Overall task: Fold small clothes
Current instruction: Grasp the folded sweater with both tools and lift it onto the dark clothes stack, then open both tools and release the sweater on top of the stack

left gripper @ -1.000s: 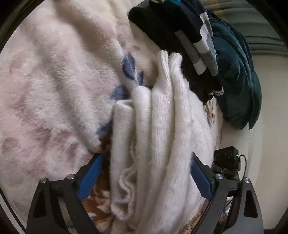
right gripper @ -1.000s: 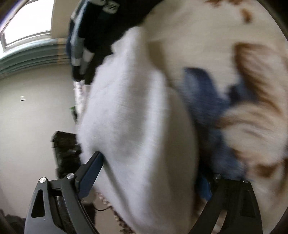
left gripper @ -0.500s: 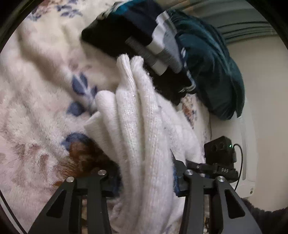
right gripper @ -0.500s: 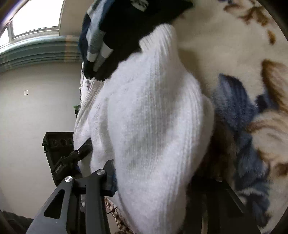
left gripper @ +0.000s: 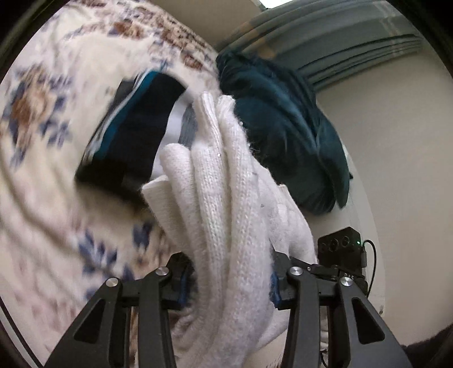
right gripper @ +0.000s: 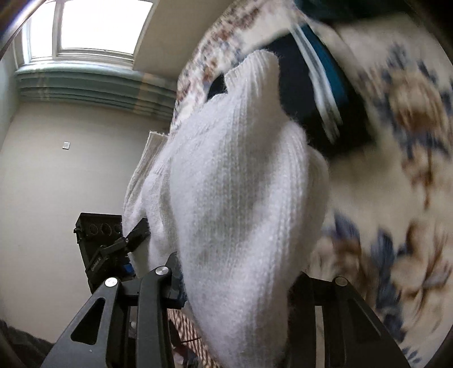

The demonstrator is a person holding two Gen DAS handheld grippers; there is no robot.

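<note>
While both grippers clamp it, the white knit garment (left gripper: 226, 215) hangs bunched in thick ribbed folds in front of a cream fleece blanket (left gripper: 51, 198) printed with blue and brown flowers. The left gripper (left gripper: 228, 283) has its jaws drawn in tight on the garment's lower folds, the blue pads pressed into the knit on either side. The right gripper (right gripper: 235, 286) is likewise closed on the same garment (right gripper: 235, 184), its black fingers (right gripper: 154, 286) squeezing a broad rounded bulge of the knit that fills the middle of the right wrist view. Just behind the garment's upper edge, lying on the blanket, is a dark folded garment with teal and white stripes (left gripper: 133, 136). Beside the white garment's right flank in the left wrist view sits a dark teal plush garment (left gripper: 288, 136), heaped at the blanket's edge against a pale wall (left gripper: 396, 141). The blanket pattern is blurred in both views. In each wrist view the other gripper's black camera box (left gripper: 341, 254) shows just beside the garment's lower edge. A window (right gripper: 96, 25) with a green pleated valance (right gripper: 85, 87) beneath it is up the wall, well apart from the garment.
</note>
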